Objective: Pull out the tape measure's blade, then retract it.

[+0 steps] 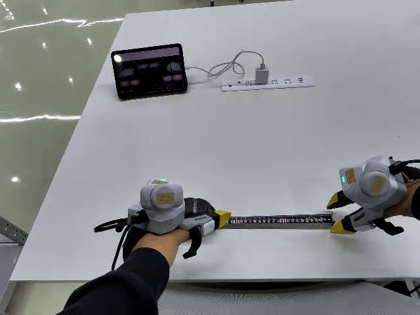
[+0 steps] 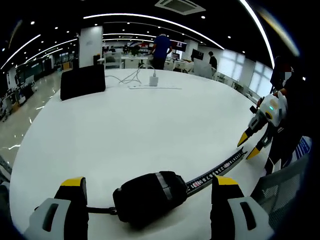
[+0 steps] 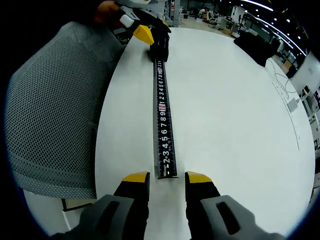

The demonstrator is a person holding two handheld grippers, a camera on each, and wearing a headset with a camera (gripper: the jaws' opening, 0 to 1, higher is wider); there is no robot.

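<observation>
The black tape measure case [image 1: 197,209] [image 2: 150,197] lies near the white table's front edge, between the wide-apart jaws of my left gripper [image 1: 209,220] [image 2: 148,183], which is open with a small gap on each side of the case. Its dark numbered blade [image 1: 279,220] [image 3: 165,115] [image 2: 215,174] runs out flat across the table to the right. The blade's end sits just between the yellow tips of my right gripper [image 1: 339,213] [image 3: 167,178], which is open and not touching it. The right gripper [image 2: 255,140] appears at the far end in the left gripper view.
A dark tablet [image 1: 149,70] stands at the back left of the white table [image 1: 262,144]. A white power strip [image 1: 269,83] with a charger and cable lies beside it. A grey mesh chair back [image 3: 55,110] is off the table's front edge. People stand far behind.
</observation>
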